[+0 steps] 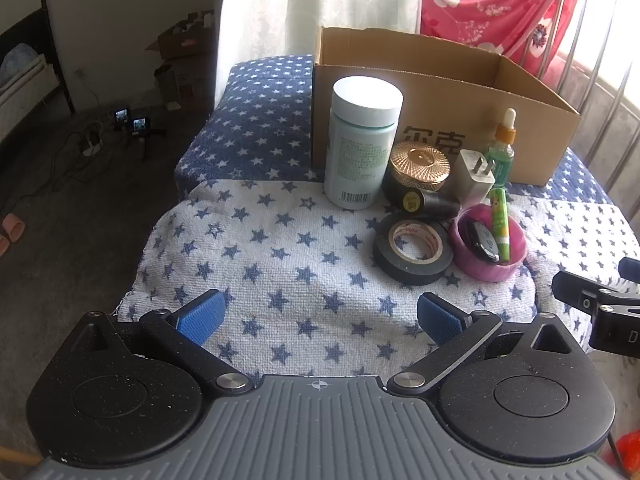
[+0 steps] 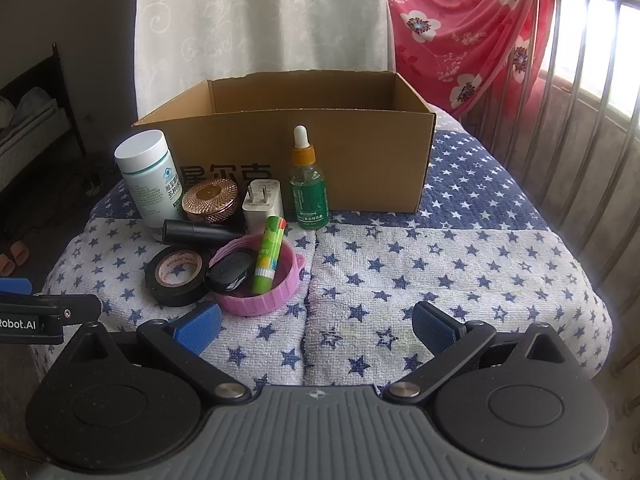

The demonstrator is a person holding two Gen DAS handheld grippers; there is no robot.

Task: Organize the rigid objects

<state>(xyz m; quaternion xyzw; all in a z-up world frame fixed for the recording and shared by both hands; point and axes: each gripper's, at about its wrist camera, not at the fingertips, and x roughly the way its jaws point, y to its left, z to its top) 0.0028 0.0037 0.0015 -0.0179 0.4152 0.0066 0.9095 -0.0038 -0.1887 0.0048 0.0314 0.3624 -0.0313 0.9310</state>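
Note:
An open cardboard box stands at the back of a star-patterned cloth. In front of it cluster a white-capped bottle, a copper-lidded jar, a white plug adapter, a green dropper bottle, a black tube, a black tape roll and a pink lid holding a black key fob and a green stick. My left gripper and right gripper hover open near the front edge, nothing between their fingers.
The cloth-covered surface drops off at left to a dark floor with cables and small devices. A metal rail with a red flowered cloth runs along the right. A white curtain hangs behind the box.

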